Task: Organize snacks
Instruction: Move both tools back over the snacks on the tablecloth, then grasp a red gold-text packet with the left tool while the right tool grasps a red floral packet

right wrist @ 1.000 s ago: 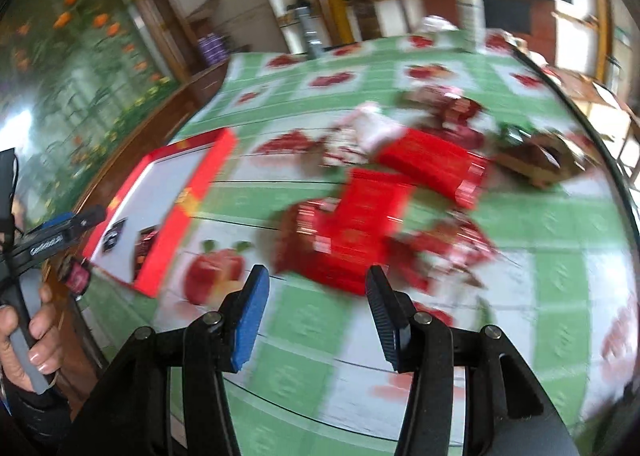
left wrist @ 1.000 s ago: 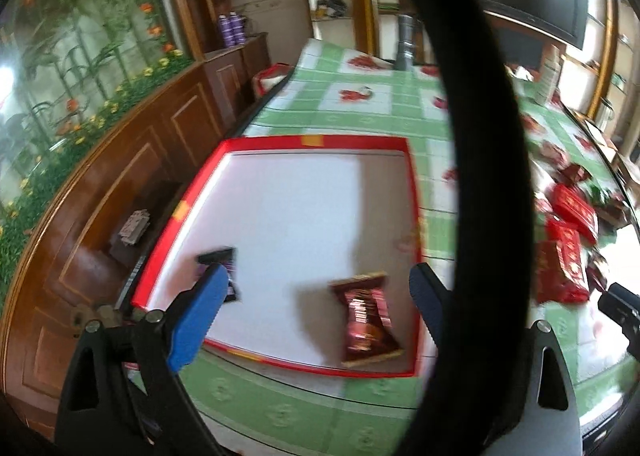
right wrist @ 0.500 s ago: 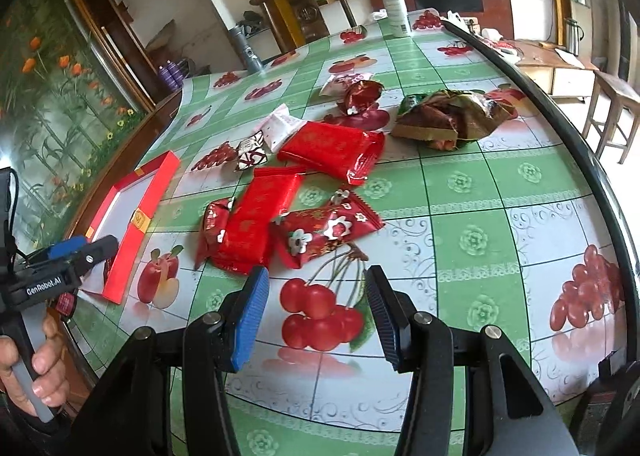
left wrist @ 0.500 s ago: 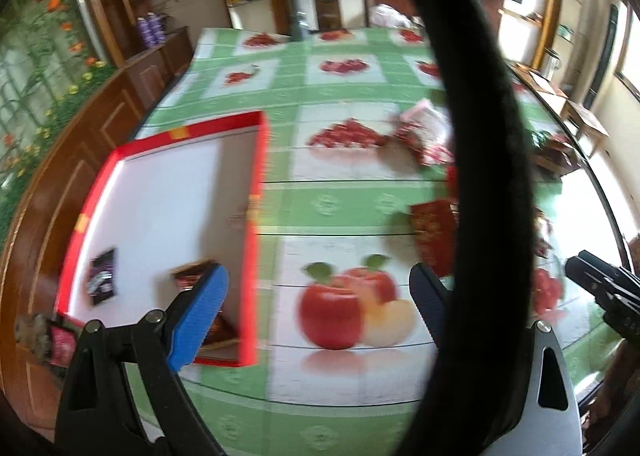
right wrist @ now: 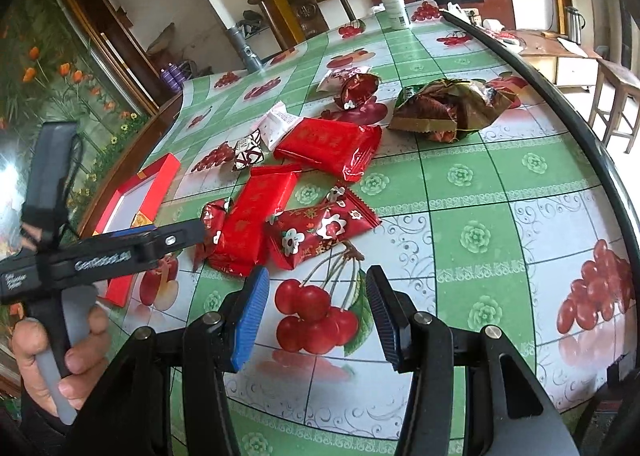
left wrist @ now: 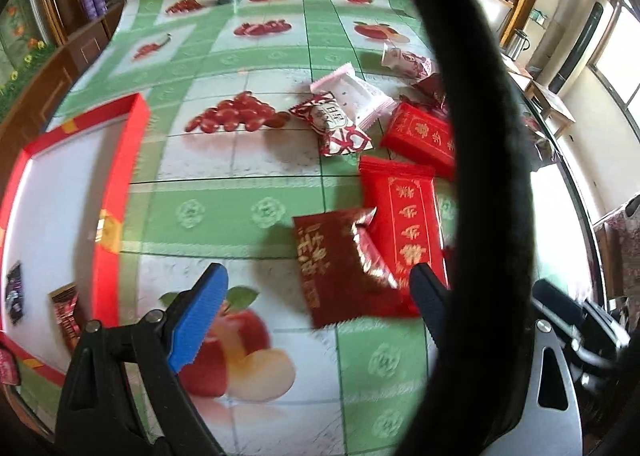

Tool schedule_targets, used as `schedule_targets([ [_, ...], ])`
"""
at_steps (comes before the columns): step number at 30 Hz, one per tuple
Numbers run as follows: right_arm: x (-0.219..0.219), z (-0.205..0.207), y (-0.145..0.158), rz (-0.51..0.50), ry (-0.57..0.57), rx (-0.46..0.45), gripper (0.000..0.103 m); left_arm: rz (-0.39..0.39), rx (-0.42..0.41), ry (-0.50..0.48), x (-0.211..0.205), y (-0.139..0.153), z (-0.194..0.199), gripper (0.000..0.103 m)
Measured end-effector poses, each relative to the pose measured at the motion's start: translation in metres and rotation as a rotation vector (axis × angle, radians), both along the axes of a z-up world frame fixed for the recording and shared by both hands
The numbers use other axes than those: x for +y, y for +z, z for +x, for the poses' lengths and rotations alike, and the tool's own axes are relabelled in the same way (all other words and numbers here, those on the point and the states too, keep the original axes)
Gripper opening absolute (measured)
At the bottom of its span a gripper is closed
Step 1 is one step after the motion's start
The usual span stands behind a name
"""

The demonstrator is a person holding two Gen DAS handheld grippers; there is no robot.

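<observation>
1. Underneath everything, the table (right wrist: 472, 192) carries a green checked cloth printed with cherries and apples.
2. Next in size, the red tray (left wrist: 120, 160) lies at the table's left edge; its white floor holds two small packets near the near end, a dark red one (left wrist: 66, 310) and a black one (left wrist: 14, 292), apart from each other.
3. Beyond the tray, a loose heap of snacks sits mid-table, none of it in any container: a long red pack (right wrist: 256, 216) with a second red pack (right wrist: 328, 144) behind it, a flowered packet (right wrist: 320, 232) touching the long pack's right side, and a dark red pouch (left wrist: 340, 264) overlapping its left side.
4. Farther back lie a white packet (left wrist: 356, 92) and a red-and-white candy (left wrist: 332, 124), touching.
5. To the right, a torn foil bag (right wrist: 448, 108) lies open on its side with brown packets showing inside.
6. Left gripper (left wrist: 316, 308) hovers over the cloth just short of the dark red pouch, fingers spread wide, holding nothing.
7. Right gripper (right wrist: 316, 316) hangs above a printed cherry cluster near the flowered packet, fingers apart and empty.
</observation>
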State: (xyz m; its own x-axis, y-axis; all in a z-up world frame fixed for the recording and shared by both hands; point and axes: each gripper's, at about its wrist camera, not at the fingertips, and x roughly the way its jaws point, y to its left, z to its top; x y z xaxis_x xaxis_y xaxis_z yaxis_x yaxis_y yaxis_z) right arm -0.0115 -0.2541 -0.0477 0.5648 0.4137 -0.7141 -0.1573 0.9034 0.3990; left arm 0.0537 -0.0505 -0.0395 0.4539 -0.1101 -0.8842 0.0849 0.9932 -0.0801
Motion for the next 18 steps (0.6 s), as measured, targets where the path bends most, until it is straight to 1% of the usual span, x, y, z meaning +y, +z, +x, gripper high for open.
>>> schedule_targets([
  [6,0.010,0.013,-0.002,0.025,0.028,0.016,0.051,-0.006,0.035,0.023,0.002,-0.015,0.021,0.092],
  [9,0.018,0.023,-0.006,0.050,0.049,0.043,0.051,0.001,0.037,0.022,0.006,-0.019,0.025,0.091],
  [12,0.023,0.034,-0.012,0.029,0.036,0.078,0.050,-0.010,0.026,0.008,0.011,-0.020,0.024,0.084],
  [13,0.023,0.037,-0.013,0.029,0.029,0.079,0.050,-0.012,0.019,0.002,0.013,-0.019,0.024,0.080],
  [14,0.024,0.039,-0.012,0.019,0.020,0.079,0.050,-0.005,0.019,-0.002,0.014,-0.020,0.024,0.069],
  [15,0.024,0.042,-0.011,0.001,0.005,0.081,0.050,0.009,0.021,-0.004,0.015,-0.022,0.024,0.065],
  [16,0.024,0.045,-0.010,-0.008,-0.004,0.083,0.050,0.027,0.008,-0.005,0.016,-0.021,0.024,0.064],
  [18,0.026,0.051,-0.009,-0.032,-0.023,0.085,0.051,0.019,0.006,-0.013,0.020,-0.021,0.024,0.064],
])
